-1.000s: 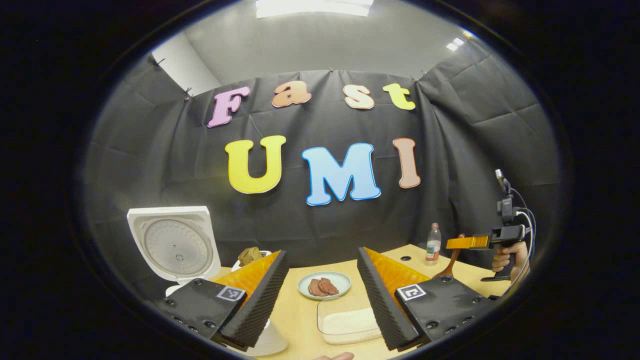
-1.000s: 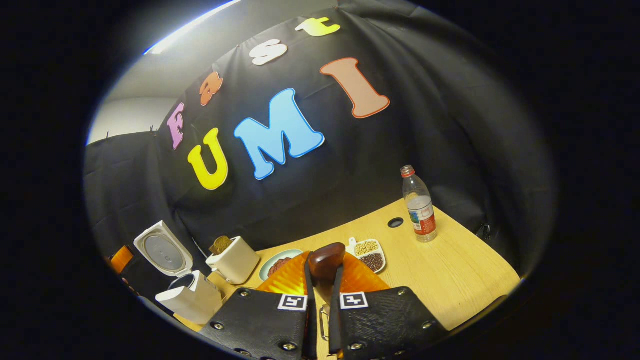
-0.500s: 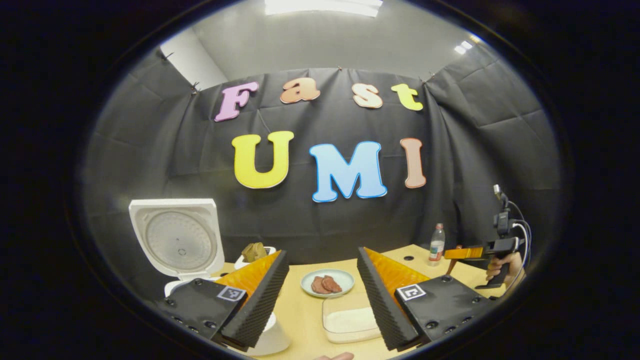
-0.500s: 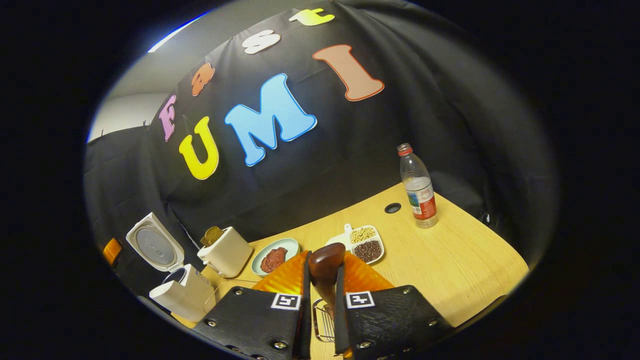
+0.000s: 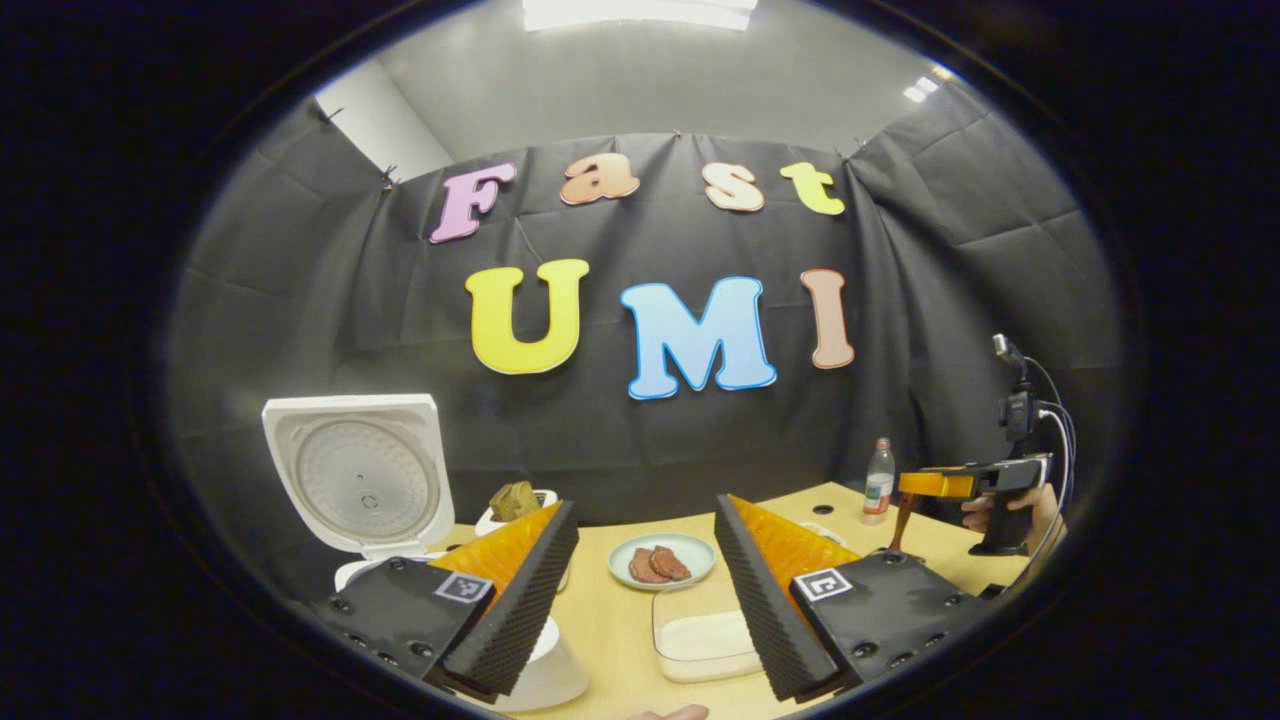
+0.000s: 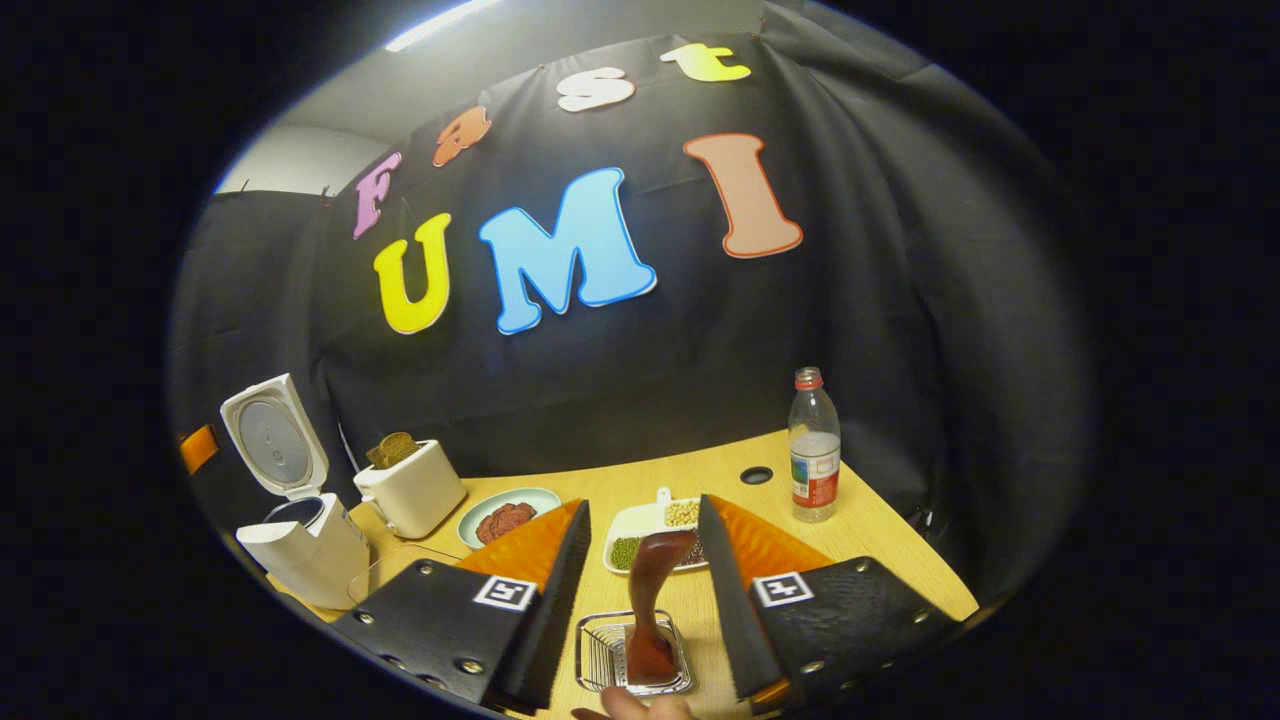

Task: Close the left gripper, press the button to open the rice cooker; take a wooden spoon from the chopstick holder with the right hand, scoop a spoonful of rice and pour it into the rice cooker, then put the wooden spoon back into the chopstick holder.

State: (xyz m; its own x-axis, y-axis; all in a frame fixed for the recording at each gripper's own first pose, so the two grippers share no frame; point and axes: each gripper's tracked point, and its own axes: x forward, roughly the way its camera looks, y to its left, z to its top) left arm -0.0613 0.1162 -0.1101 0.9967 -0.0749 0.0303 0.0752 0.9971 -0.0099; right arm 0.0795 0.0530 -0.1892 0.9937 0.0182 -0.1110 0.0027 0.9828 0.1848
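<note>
Wooden spoon (image 6: pixel 650 610) standing in the wire chopstick holder (image 6: pixel 600 655) at the near edge of the right gripper view, handle end up between the spread fingers of the right hand-held gripper (image 6: pixel 645 600), neither finger touching it; released, jaws wide apart. Spoon bowl down inside the holder, dark and hard to make out. Fingertip of a person's hand (image 6: pixel 625 708) cut off at the bottom edge, just near of the holder.

Pale wood table (image 6: pixel 880 540) carrying, from left to right in the right gripper view: white rice cooker (image 6: pixel 300 545) with lid raised upright, inner pot rim barely seen; a white toaster (image 6: pixel 410 490) with brown bread on top; a plate (image 6: pixel 478 520) with reddish food; a divided white dish (image 6: pixel 650 520) of beans, partly hidden behind spoon and fingers; a clear bottle (image 6: pixel 813 445) far right. Clear container (image 6: pixel 390 565) near the cooker, faint.

Left hand-held gripper (image 5: pixel 640 590) open as well, fingers wide apart, holding nothing. Between them in the left gripper view the plate (image 5: pixel 690 555) and a clear container of rice (image 5: pixel 705 640), its near-right corner hidden by the right finger. Rice cooker (image 5: pixel 355 480) at left, body mostly hidden behind the left finger. Far right, the other hand-held gripper (image 5: pixel 945 485) held by a hand (image 5: pixel 1010 505), spoon handle a thin brown line below it, its lower end hidden.
</note>
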